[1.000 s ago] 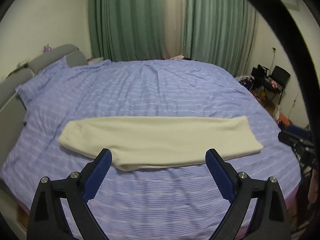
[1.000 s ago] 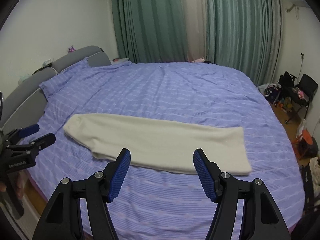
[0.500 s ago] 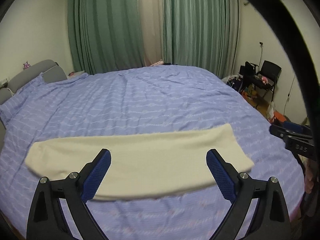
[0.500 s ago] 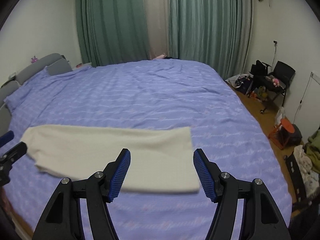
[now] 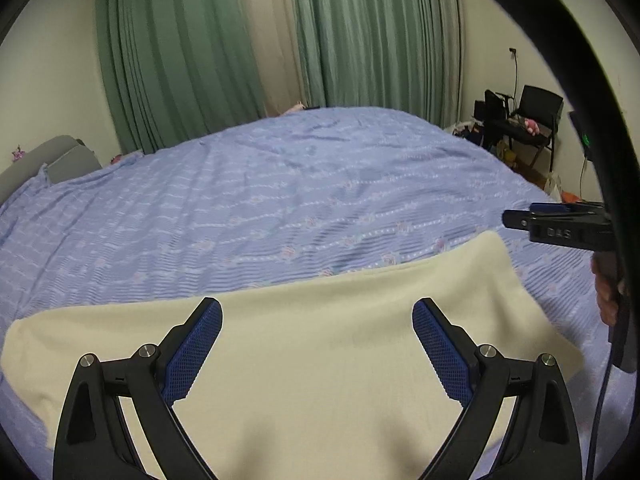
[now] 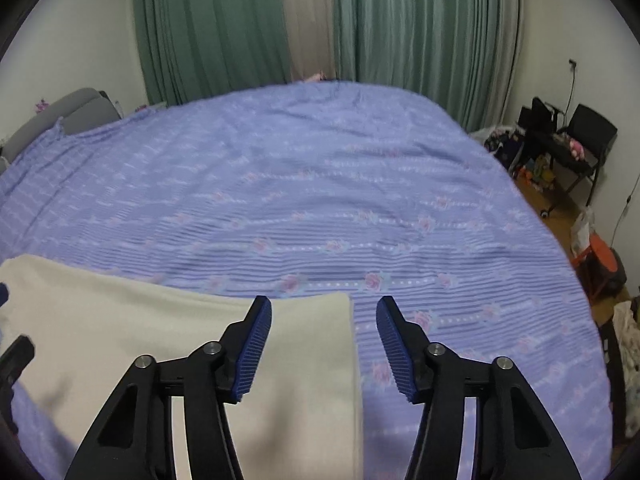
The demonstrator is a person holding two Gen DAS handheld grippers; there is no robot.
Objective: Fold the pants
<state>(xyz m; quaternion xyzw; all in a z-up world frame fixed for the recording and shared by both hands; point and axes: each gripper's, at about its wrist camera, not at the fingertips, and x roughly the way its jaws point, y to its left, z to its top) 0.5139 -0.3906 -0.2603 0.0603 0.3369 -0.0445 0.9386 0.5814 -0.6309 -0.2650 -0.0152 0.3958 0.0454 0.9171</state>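
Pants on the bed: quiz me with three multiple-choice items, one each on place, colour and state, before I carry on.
1. Where does the right tongs sit over the pants?
A. at their right end edge
B. over their middle
C. off the bed

2. What colour is the bedspread?
A. green
B. lavender blue
C. white

3. How do the pants lie?
A. bunched in a heap
B. hanging from the tongs
C. flat, as one long strip

Answers:
1 A, the cloth's end edge falls between the closing pads, which are not yet pressing on it.
2 B, striped lavender blue with small flowers.
3 C, the left view shows them spread flat under the open left tongs.
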